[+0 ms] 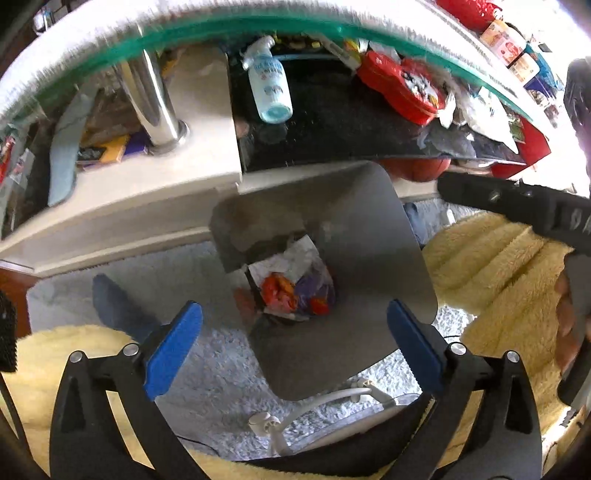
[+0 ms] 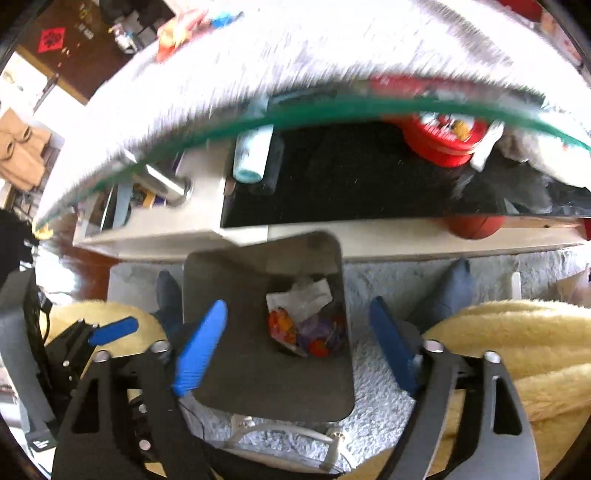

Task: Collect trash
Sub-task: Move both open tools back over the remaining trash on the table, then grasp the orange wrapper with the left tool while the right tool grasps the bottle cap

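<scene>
A grey square trash bin (image 1: pixel 369 236) stands on the carpet below me, also in the right wrist view (image 2: pixel 258 373). Inside it lie crumpled white paper and orange and purple wrappers (image 1: pixel 295 288), seen too in the right wrist view (image 2: pixel 306 325). My left gripper (image 1: pixel 293 349) is open and empty above the bin's near rim. My right gripper (image 2: pixel 299 343) is open and empty above the bin. The left gripper's blue finger (image 2: pixel 112 330) shows at the left of the right wrist view, and the right gripper's black body (image 1: pixel 517 210) at the right of the left wrist view.
A glass-topped coffee table (image 1: pixel 229 31) with a lower black shelf (image 1: pixel 332 125) stands behind the bin. The shelf holds a white bottle (image 1: pixel 267 85) and a red tin (image 1: pixel 402 85). Yellow fleece covers the person's legs (image 1: pixel 498 266). A white cable (image 1: pixel 314 406) lies on the grey carpet.
</scene>
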A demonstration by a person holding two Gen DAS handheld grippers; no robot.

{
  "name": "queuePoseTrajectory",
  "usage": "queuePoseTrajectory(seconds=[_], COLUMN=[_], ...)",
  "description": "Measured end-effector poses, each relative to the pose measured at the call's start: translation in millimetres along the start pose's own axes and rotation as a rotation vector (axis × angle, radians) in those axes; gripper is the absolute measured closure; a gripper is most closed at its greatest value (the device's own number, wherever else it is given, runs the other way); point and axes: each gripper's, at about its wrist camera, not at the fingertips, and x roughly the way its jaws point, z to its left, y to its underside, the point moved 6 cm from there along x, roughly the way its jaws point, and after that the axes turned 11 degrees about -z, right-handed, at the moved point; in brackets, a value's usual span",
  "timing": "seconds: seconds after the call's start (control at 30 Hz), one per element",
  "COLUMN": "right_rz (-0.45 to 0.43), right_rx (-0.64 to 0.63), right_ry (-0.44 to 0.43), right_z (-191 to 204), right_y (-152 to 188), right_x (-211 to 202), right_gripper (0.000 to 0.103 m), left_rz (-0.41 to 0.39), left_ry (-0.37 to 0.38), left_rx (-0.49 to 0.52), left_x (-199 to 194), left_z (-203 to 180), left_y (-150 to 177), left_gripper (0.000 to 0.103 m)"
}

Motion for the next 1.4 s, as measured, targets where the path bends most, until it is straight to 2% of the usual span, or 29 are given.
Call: queuePoseTrajectory(seconds=[0.13,0.3,0.47,0.63,1.07,1.2,1.27,1.37,1.4], right_rz=[-0.059,-0.136,-0.191,-0.23,-0.263,-0.25,-0.23,-0.196,-0.188], right_rx=[0.026,0.014,-0.02,-0.045,-0.073,-0.086,-0.097,-0.116,-0.123], right_ry=[-0.032,-0.027,-0.009,0.0,-0.031,-0.076,-0.106,-0.135,-0.139], right_z=[-5,-6,-3,4,24,38,46,59,62], right_y=[-24,-58,-93,-129,-206,-216,-219,-223,-223], right_x=[-19,-40,-52,-56,-27,-13,-2,14,18], right_gripper=[0.013,0.013,0.013,0.013,0.014,0.027,0.041,0.056,0.058], left_rz=[-0.076,-0.164,-0.231,-0.269,-0.312,-0.301,-0.287,-0.27,-0.265], left_ry=[-0.034,-0.057,-0.088,-0.112,-0.087,-0.095,-0.093,-0.088,-0.085], left_rx=[-0.019,-0.05,-0.039,-0.022,-0.011,0.009,0.014,0.017,0.017], left_x=[-24,-53,-75,-82,-68,-54,-46,-34,-30], left_z=[11,24,34,42,46,44,45,46,46], left_y=[-23,-54,-94,-134,-220,-234,-239,-245,-246], left_gripper=[0.008,0.008,0.008,0.008,0.009,0.012,0.015,0.018,0.019])
